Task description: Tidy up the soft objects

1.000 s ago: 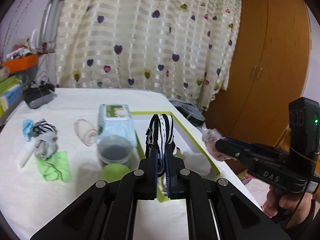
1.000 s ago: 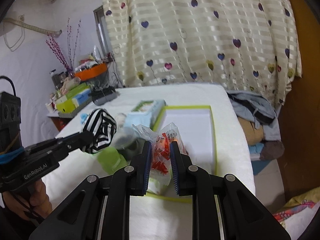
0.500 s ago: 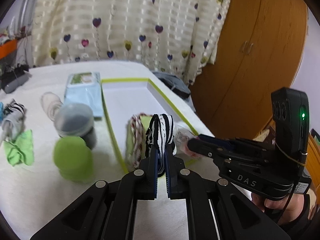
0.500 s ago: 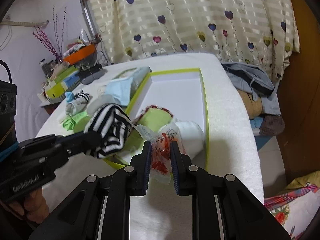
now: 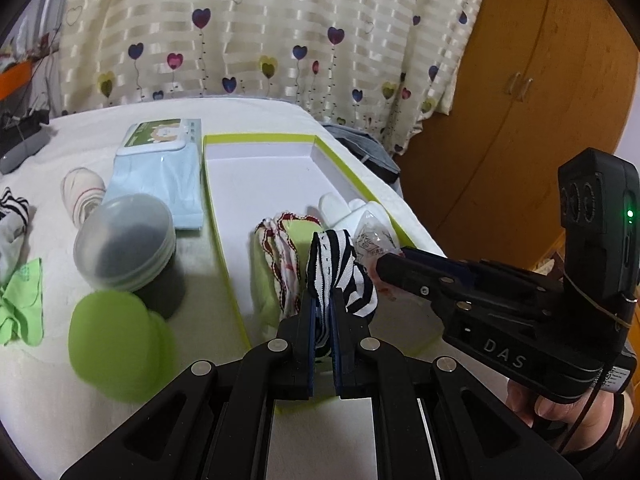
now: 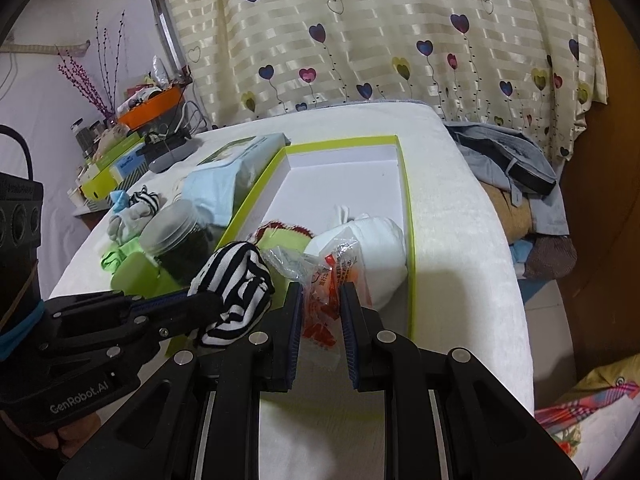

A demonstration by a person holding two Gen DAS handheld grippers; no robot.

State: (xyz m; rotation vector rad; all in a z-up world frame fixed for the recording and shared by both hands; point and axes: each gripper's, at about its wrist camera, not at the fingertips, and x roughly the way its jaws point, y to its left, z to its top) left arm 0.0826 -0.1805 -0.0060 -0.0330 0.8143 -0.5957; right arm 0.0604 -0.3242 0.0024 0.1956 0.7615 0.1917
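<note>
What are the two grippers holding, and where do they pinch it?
The left gripper pinches the striped sock at its lower end. The right gripper pinches the clear packet across its red-printed middle.

A crinkled clear packet with red-orange print (image 6: 326, 280) is clamped between the jaws of the right gripper (image 6: 319, 312). Just left of the jaws, a black-and-white striped sock (image 6: 234, 290) is pinched by the left gripper (image 6: 208, 306). Ahead of the jaws, a green-rimmed white box (image 6: 404, 184) is seen, in which a white bundle (image 6: 372, 248) and a green, red-trimmed cloth (image 6: 284, 236) are laid.
</note>
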